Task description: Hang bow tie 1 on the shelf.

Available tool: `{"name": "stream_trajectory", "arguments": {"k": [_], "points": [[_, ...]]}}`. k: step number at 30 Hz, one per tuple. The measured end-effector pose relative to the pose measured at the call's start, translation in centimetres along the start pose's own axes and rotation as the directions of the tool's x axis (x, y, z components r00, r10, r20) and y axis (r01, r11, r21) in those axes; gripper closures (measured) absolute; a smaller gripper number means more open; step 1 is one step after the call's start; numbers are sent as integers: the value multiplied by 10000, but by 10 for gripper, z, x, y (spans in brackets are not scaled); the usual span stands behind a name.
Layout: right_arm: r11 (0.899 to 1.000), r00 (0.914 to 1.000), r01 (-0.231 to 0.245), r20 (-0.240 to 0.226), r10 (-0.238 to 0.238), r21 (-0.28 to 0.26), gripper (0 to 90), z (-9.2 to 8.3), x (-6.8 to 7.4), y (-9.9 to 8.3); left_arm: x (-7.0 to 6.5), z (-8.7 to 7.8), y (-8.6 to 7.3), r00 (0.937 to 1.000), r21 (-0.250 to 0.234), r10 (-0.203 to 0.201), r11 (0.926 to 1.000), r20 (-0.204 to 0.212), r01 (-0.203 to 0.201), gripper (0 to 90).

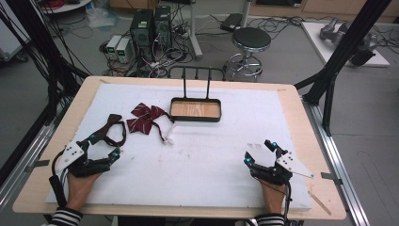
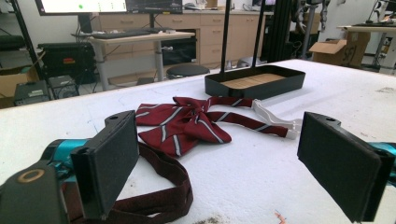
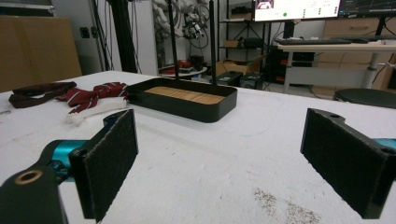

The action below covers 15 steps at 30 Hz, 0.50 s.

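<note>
A: Starting at the left of the high view, what lies nearest the left gripper [image 1: 104, 147]?

B: A dark maroon band [image 1: 115, 128] lies looped on the white mat [image 1: 207, 155], and the gripper's far jaw sits right at its near edge. In the left gripper view the band [image 2: 163, 179] curls under and past the left jaw. Its long axis runs away from the person, tilted slightly toward the middle of the table.

A: And the jaws themselves?

B: They stand wide apart with nothing between the pads; they press on nothing.

A: What comes next, moving right?

B: A striped bow tie [image 1: 146, 117], dark red with thin pale stripes, lies flat just beside the band. Its wings spread roughly across the table, and a strap with a white end [image 1: 168, 137] trails from it toward the person and to the right. In the left gripper view the bow tie [image 2: 187, 123] lies ahead of the jaws, well short of the tray.

A: The tray?

B: A black tray [image 1: 195, 117] with a wooden floor sits farther back, near the middle, its long side across the table, with two thin black posts rising from its far edge.

A: And the right side?

B: The right gripper [image 1: 260, 151] rests on the mat, well apart from all the cloth, jaws wide and holding nothing.

A: Any writing to read?

B: None is legible on the cloth, the tray or the grippers.
</note>
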State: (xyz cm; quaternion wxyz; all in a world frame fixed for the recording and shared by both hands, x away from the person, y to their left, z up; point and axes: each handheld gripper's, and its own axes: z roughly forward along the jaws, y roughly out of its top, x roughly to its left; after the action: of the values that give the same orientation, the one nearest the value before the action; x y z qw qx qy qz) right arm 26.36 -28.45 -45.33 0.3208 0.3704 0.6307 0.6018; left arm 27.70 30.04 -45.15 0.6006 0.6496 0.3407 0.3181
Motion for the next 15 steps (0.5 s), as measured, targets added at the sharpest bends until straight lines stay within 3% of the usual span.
{"name": "stream_trajectory", "arguments": {"k": [8, 15], "points": [[10000, 10000, 13, -10, -13, -8, 103, 0, 0, 0, 1, 3, 7, 10000, 162, 38, 9999, 78, -40, 130], [10000, 10000, -30, -1, 30, 8, 103, 0, 0, 0, 4, 10, 29, 9998, 390, 85, 9992, 187, -92, 130]]}}
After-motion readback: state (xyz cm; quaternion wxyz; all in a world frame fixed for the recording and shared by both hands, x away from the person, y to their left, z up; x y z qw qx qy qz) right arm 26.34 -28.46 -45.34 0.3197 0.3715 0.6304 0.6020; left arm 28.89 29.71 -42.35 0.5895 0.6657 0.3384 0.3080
